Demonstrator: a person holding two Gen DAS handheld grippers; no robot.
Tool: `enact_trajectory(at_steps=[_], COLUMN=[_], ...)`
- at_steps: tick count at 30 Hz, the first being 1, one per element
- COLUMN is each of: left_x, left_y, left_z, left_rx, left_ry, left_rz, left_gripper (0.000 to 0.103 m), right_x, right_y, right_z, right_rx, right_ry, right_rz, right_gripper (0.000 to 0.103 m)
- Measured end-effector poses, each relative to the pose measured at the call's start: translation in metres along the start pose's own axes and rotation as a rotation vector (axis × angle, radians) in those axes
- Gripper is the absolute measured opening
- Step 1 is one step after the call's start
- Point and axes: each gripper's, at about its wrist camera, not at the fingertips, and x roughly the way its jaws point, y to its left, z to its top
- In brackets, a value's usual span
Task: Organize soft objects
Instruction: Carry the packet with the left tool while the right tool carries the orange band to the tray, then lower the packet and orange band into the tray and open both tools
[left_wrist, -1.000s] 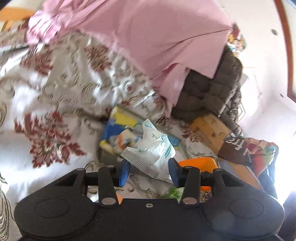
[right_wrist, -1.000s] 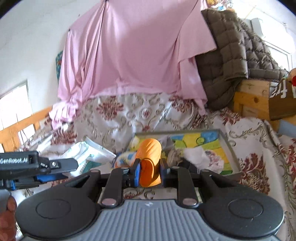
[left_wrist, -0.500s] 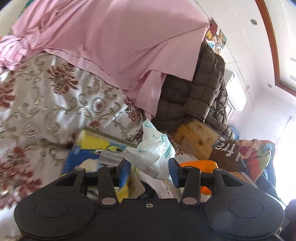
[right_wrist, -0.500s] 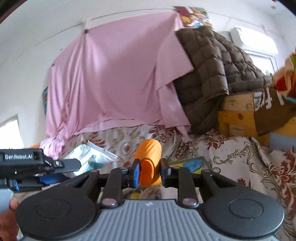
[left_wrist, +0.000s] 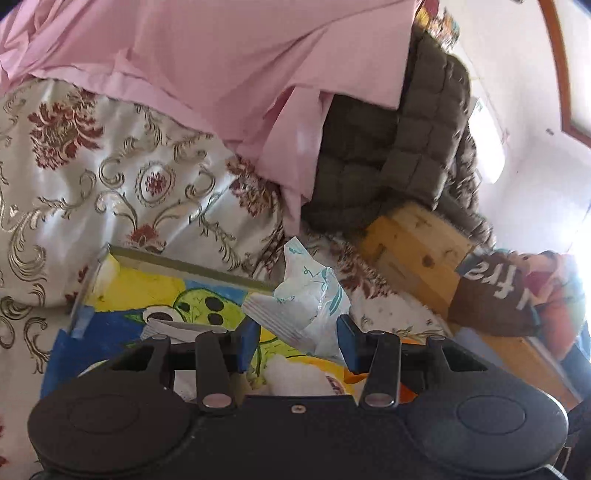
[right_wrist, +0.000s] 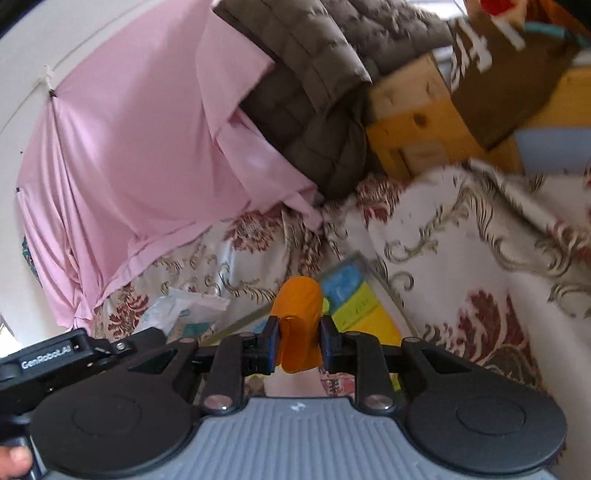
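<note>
Overhead, left gripper (left_wrist: 297, 345) fingers clamped on tissue pack (left_wrist: 308, 301), right gripper (right_wrist: 295, 345) on orange roll (right_wrist: 298, 325), above tray (left_wrist: 147, 295)

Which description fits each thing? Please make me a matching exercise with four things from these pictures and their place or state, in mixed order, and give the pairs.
Things:
1. orange soft object
2. white plastic packet
3. pink sheet
4. brown quilted blanket

Descriptions:
A. draped over the wooden frame
B. hangs behind the floral cloth
C. held in the left hand-held gripper
D. held in the right hand-held gripper

Pairs: 1-D, 2-C, 3-B, 4-A
</note>
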Motion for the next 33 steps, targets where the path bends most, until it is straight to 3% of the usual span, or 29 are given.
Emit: enact_trajectory(at_steps=[7,16,33], left_x=[0.036,0.057,0.045], left_y=[-0.006,-0.014,-0.019], left_z=[-0.008,-0.025,-0.033], left_rx=[0.045,0.146,0.17], left_ry=[0.105,0.204,0.196], left_rz=[0.076,0.158,0.182], left_gripper=[0.048,0.049,0.061], right_x=[0.022,0.025,0.019], right_y=[-0.001,-0.009,-0.007], right_z=[-0.007,-0.003,0.0], right_rx=[-0.019,0.008,-0.061], right_ry=[0.117,0.151,0.139], right_rz=[-0.034,-0.063,-0.071], right_gripper=[0.028,0.042,0.063])
